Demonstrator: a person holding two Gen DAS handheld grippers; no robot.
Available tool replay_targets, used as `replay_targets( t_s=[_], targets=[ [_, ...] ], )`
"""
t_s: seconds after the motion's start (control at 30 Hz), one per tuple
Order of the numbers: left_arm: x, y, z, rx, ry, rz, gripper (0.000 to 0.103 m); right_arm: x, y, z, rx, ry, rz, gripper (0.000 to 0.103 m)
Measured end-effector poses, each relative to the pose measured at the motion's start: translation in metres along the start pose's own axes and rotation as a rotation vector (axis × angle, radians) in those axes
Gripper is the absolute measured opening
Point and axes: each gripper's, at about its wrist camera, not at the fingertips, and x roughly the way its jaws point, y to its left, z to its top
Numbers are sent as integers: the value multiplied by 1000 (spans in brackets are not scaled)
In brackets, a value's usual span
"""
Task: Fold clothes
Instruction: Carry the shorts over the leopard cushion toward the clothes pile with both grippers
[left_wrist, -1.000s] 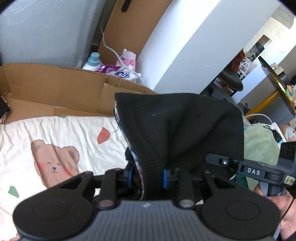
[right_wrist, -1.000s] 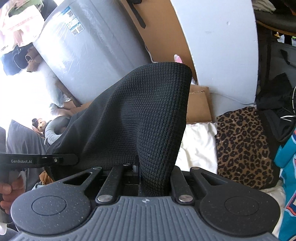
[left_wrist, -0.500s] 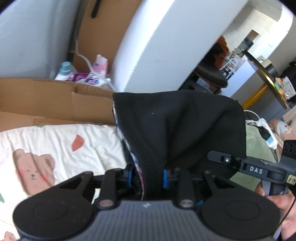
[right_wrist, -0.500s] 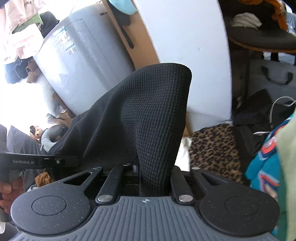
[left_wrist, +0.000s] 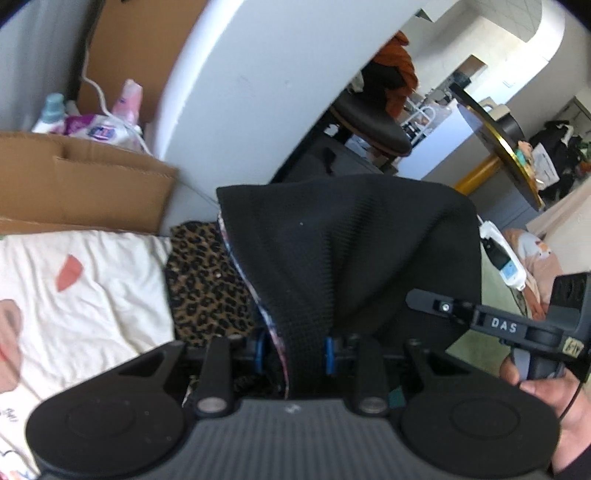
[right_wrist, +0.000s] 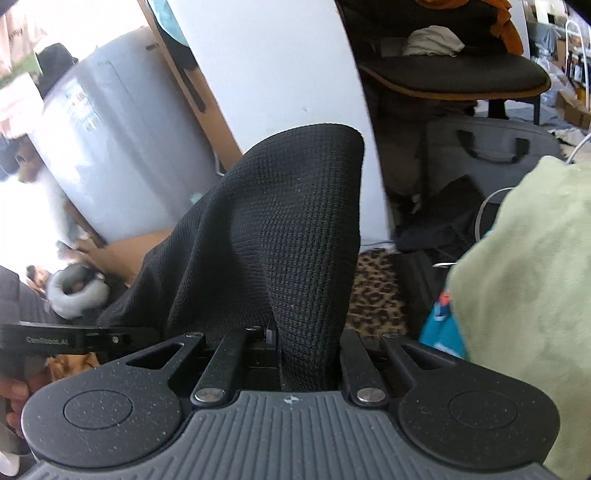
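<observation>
Black waffle-knit garment held aloft, stretched between both grippers, left gripper clamped on one edge, right gripper clamped on another, leopard-print cloth below, bear-print sheet in left view only, green fabric in right view.

Black grippers, ribbed grey bodies, blue pads, "DAS" label

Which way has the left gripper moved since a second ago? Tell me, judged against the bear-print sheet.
Yes. The left gripper, shut on the black garment, has swung rightward: the bear-print sheet slid toward the left edge, and a leopard-print cloth has come into view.
</observation>
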Motion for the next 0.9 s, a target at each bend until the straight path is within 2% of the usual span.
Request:
replay_targets(
  t_s=[0.13, 0.43, 0.9],
  targets=[
    [24, 7, -8, 31, 10, -41, 31, 15, -11, -7, -45, 27, -53, 8],
    [57, 30, -26, 32, 1, -82, 31, 52, -26, -23, -104, 55, -99, 8],
    [125, 69, -32, -80, 6, -79, 31, 130, -62, -28, -130, 103, -158, 8]
  ],
)
